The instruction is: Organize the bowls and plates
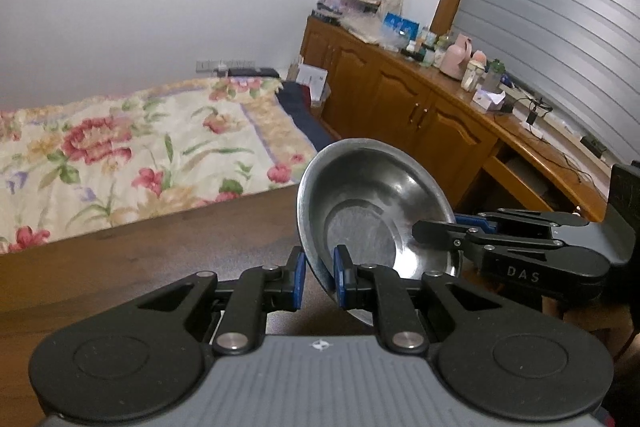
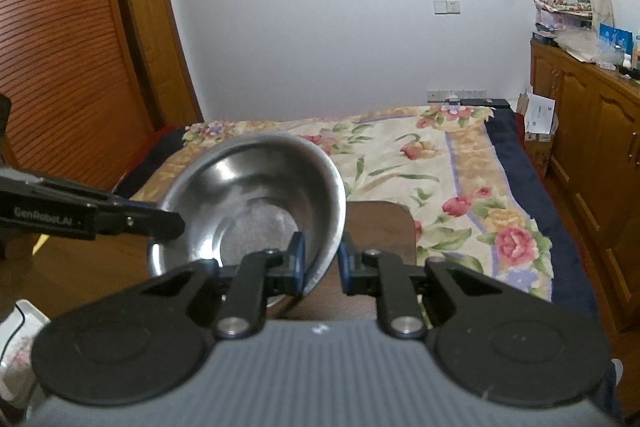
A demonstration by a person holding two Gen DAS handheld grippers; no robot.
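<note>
A steel bowl [image 1: 372, 211] hangs tilted above the brown table [image 1: 120, 267], with its hollow facing the cameras. My left gripper [image 1: 320, 279] is shut on the bowl's near rim, one blue pad inside and one outside. My right gripper [image 1: 424, 229] reaches in from the right and pinches the rim on that side. In the right wrist view the same bowl [image 2: 256, 195] sits left of centre, and my right gripper [image 2: 322, 267] is shut on its right wall. There the left gripper [image 2: 172, 223] comes in from the left onto the rim.
A bed with a floral cover [image 1: 140, 147] lies just beyond the table's far edge. A wooden cabinet [image 1: 400, 99] crowded with bottles and boxes runs along the right wall. A louvred wooden door [image 2: 60, 47] stands at the left. A white object [image 2: 20, 331] lies low at the left.
</note>
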